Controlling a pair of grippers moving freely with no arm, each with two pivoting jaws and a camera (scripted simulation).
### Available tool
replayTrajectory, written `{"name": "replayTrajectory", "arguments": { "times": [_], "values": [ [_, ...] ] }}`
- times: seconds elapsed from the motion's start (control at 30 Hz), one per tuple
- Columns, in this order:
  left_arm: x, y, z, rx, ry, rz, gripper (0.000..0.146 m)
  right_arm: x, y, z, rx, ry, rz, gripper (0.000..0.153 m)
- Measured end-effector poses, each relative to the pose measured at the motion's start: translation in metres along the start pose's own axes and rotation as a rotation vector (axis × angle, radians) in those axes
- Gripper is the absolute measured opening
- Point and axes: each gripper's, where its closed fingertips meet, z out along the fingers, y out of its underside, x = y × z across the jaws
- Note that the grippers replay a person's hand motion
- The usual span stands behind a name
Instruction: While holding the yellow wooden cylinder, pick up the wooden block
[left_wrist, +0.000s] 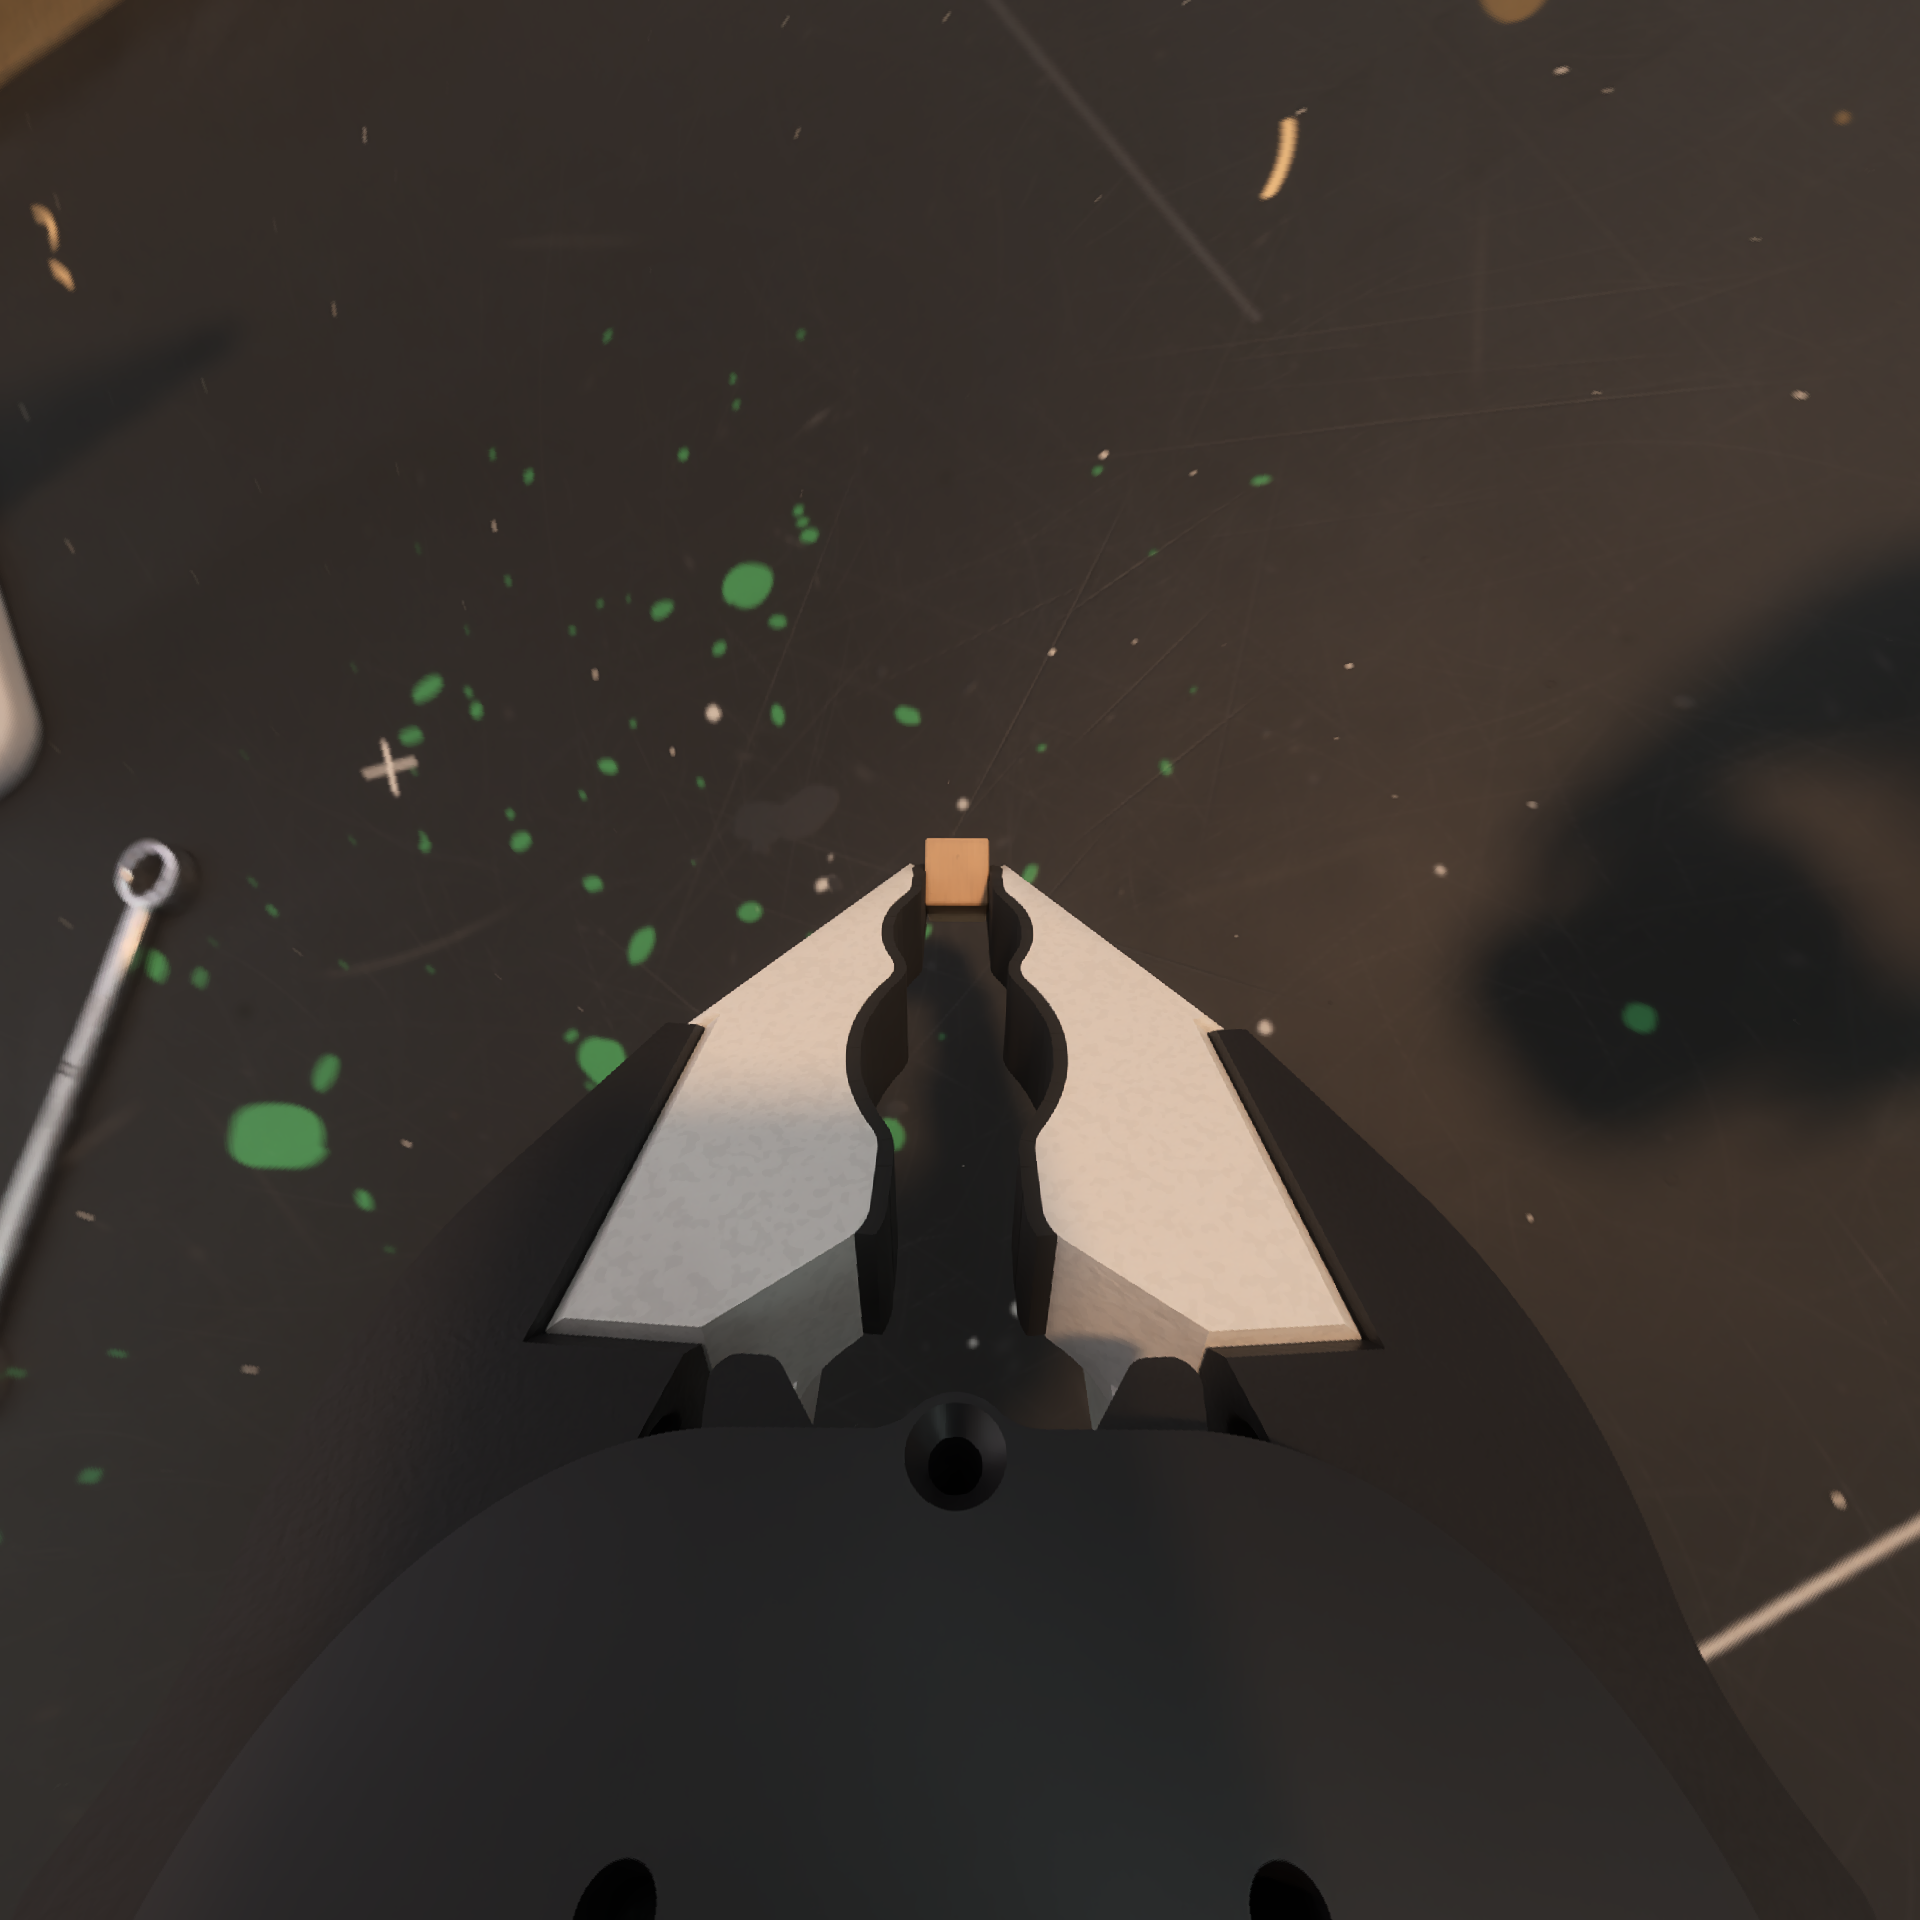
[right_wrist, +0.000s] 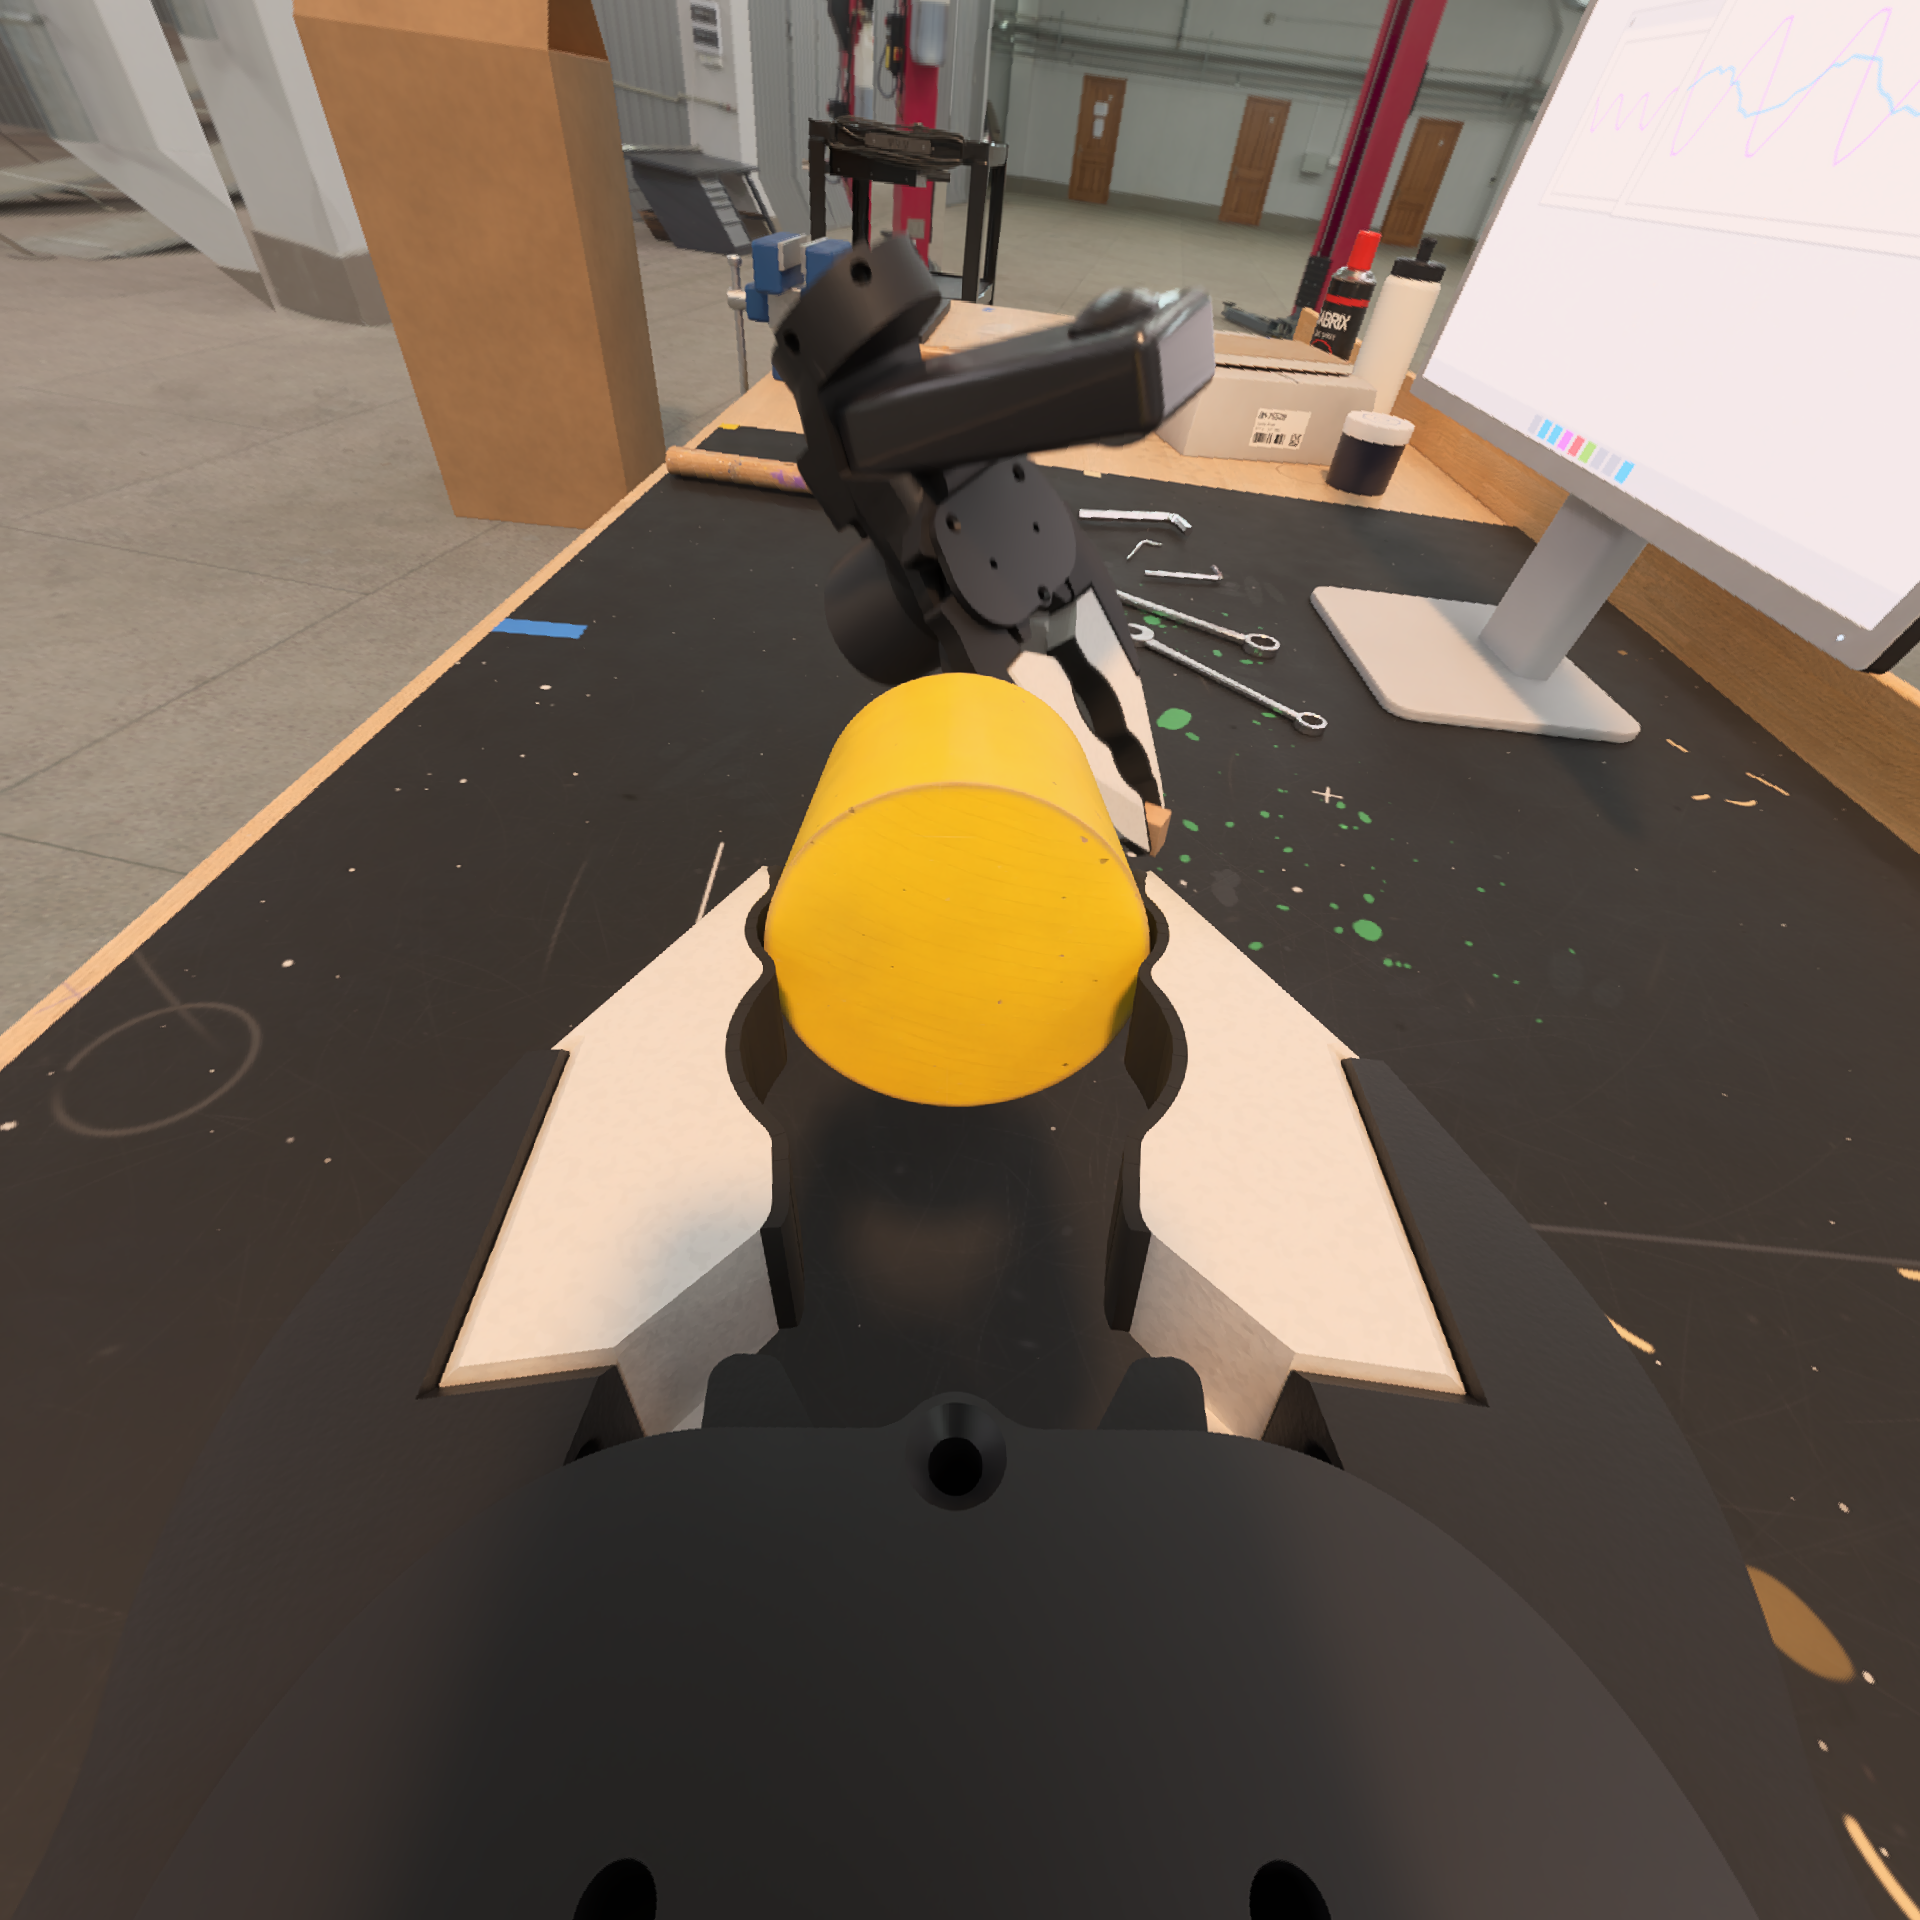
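Observation:
My left gripper (left_wrist: 957, 883) is shut on a small tan wooden block (left_wrist: 956, 871), pinched at the very fingertips above the dark paint-spattered mat. In the right wrist view the left gripper (right_wrist: 1148, 816) points down at the mat beyond the cylinder, and the block (right_wrist: 1160, 828) shows at its tips, close to the surface. My right gripper (right_wrist: 956, 935) is shut on a yellow wooden cylinder (right_wrist: 956, 904), held lying between the fingers above the mat, its flat end facing the camera.
Wrenches (right_wrist: 1231, 681) and hex keys (right_wrist: 1179, 571) lie on the mat at the right; one wrench (left_wrist: 78, 1049) shows left of the left gripper. A monitor stand (right_wrist: 1475, 655), a white box (right_wrist: 1273, 410), bottles (right_wrist: 1392, 312) and a cardboard box (right_wrist: 488, 249) stand farther off.

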Motion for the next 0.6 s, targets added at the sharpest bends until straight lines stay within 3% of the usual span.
{"name": "replayTrajectory", "arguments": {
  "times": [0.33,0.6],
  "values": [
    [0.027,-0.059,-0.046,0.055,0.177,0.319,0.011,0.018,-0.001,0.007,0.006,0.03,0.008,0.065],
    [0.045,-0.085,-0.07,0.115,0.327,0.405,0.011,0.028,-0.005,0.01,-0.006,0.054,-0.014,0.065]
  ]
}}
